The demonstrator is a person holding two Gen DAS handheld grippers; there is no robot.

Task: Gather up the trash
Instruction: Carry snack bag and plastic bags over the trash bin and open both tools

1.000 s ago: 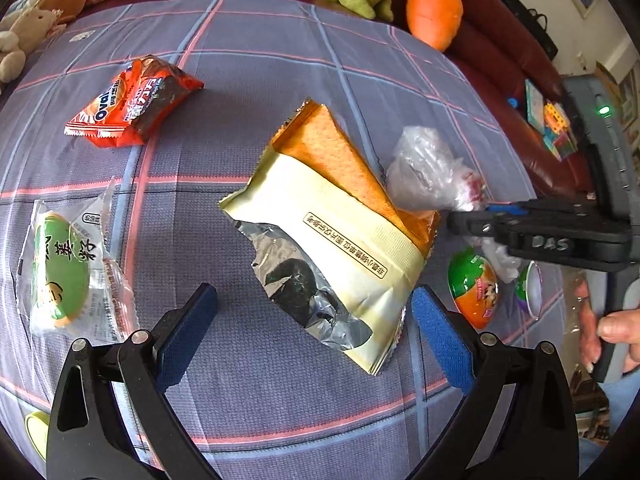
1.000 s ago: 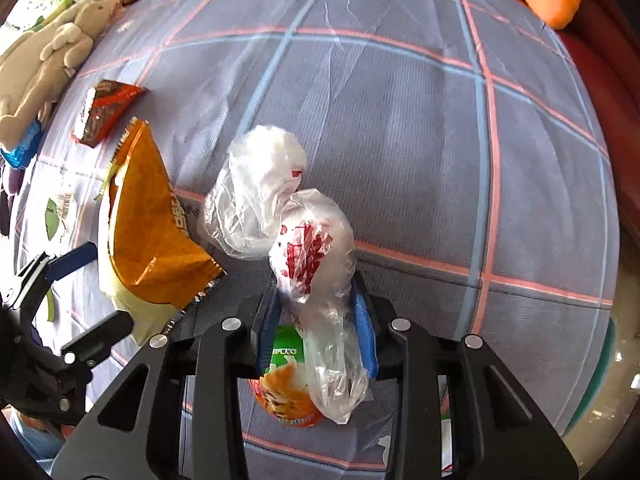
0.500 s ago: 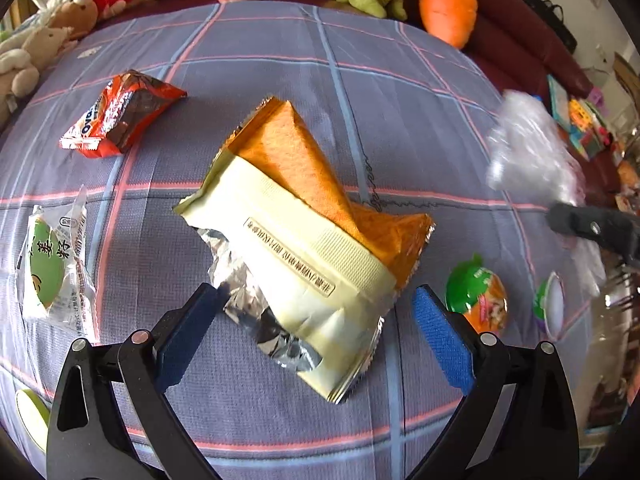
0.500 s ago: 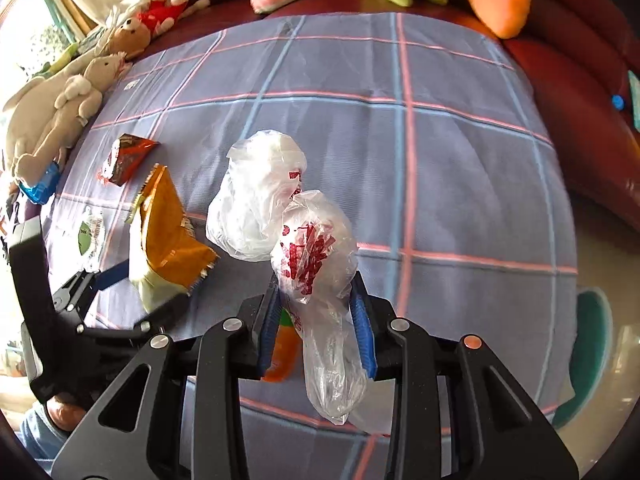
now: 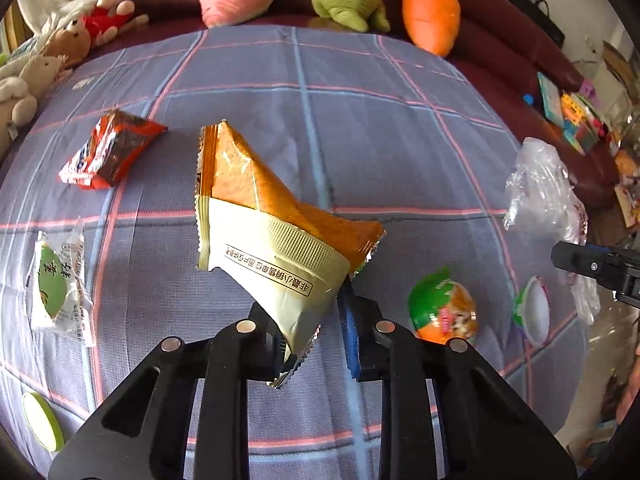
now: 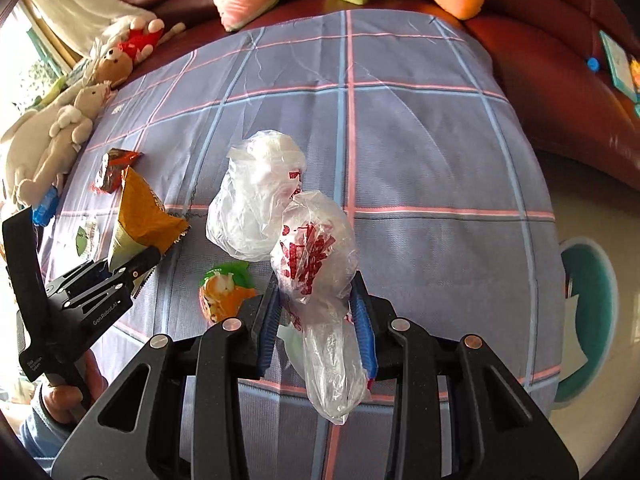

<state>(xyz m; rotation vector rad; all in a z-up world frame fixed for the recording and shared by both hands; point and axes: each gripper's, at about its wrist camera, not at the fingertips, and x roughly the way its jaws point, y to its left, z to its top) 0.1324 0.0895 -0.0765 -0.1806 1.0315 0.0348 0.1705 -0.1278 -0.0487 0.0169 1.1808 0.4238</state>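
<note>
My left gripper (image 5: 312, 328) has just been closing and now pinches the torn lower corner of the orange-and-cream snack bag (image 5: 276, 236); the bag's body stands up off the plaid cloth (image 5: 360, 128), about mid-cloth. My right gripper (image 6: 316, 320) pinches a crumpled clear plastic bag (image 6: 308, 272) with red print, held clear of the cloth above its near edge, pads pressed on its waist. Step in hand, as I read it: both pieces are gripped and being carried off; no bin shows in either view, so I can't say where they go. Left behind on the cloth: a red snack wrapper (image 5: 108, 152) toward the far left side, a clear packet with a green label (image 5: 58, 280) at the left edge, an orange-and-green round wrapper (image 5: 444, 312) near the near-right edge, and a small white-and-green lid (image 5: 532, 312) right beside that. Soft toys (image 5: 430, 12) line the sofa beyond the far edge; not trash, I judge. Next move calls for a steady carry without the thin foil corner slipping, then dropping both loads and coming back for the remaining four.
</note>
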